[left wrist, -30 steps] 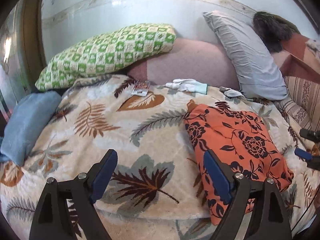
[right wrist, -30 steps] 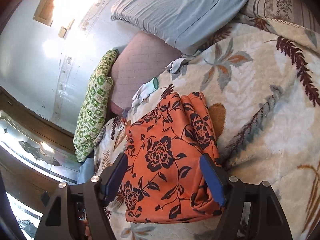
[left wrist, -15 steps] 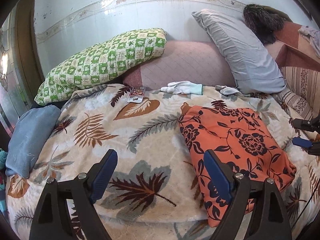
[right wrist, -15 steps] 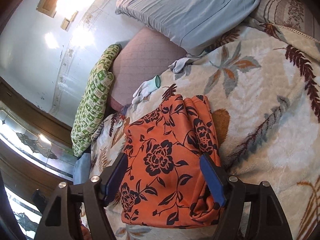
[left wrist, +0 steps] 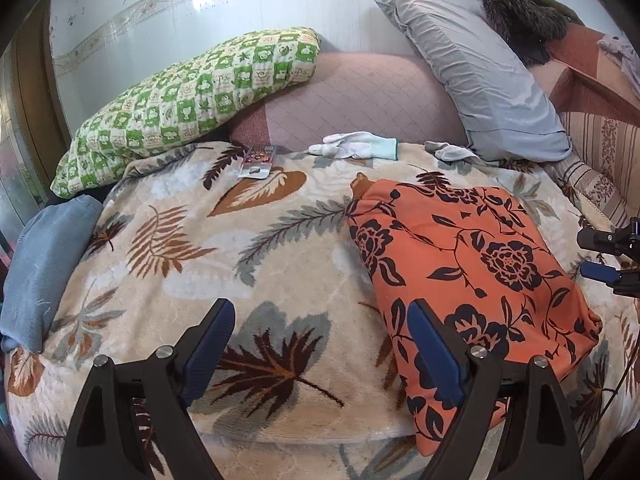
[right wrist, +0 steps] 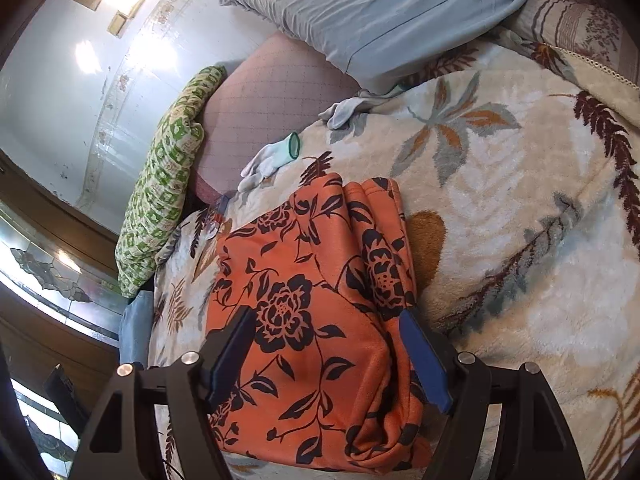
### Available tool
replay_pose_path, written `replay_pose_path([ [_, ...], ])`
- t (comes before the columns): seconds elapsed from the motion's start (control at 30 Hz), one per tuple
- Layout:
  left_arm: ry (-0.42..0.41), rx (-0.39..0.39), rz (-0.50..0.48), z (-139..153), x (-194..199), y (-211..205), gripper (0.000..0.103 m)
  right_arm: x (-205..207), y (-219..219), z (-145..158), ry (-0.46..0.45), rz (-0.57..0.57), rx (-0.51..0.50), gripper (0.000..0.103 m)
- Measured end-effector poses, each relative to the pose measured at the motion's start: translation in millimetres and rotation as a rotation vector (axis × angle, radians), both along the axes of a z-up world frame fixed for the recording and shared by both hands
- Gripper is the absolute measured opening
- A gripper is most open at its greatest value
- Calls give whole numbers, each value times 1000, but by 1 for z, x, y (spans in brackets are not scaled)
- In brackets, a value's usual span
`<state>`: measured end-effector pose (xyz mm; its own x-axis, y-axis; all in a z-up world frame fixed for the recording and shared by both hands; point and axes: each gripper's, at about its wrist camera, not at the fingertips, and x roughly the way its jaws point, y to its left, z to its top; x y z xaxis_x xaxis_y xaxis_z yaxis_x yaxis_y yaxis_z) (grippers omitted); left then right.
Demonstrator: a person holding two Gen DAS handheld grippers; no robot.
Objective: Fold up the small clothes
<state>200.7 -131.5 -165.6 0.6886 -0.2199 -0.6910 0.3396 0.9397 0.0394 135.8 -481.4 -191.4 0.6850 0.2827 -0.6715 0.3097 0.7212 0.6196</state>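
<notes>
The orange floral garment point(left wrist: 472, 280) lies part-folded on the leaf-print blanket point(left wrist: 240, 272), nearer than the white glove point(left wrist: 360, 148). It looks light, limp and probably a bit slippery, so pinch a near corner or hem. Left hand-held gripper point(left wrist: 320, 344) and right hand-held gripper point(right wrist: 328, 348) both gape wide, holding nothing.

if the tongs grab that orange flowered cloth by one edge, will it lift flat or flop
The orange flowered cloth will probably flop: it lies in soft folds along one side, so it looks limp. It seems doubled over, so layers may slide apart and only the top one may come up. The fuzzy blanket beneath may drag on it if pushed.
</notes>
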Motion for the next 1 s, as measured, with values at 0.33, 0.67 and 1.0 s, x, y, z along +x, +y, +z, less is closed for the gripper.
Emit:
replay_pose_path([
  [0.33,54,5,-15,-14,5,-7,88,-1,-5,-3,14,-6,3,77],
  [0.67,177,-73,-101,-36,11,-19,88,2,-12,-16,59,-28,10,77],
  [1.0,204,-181,-165,-43,15,-26,88,3,-19,-29,90,-49,31,73],
])
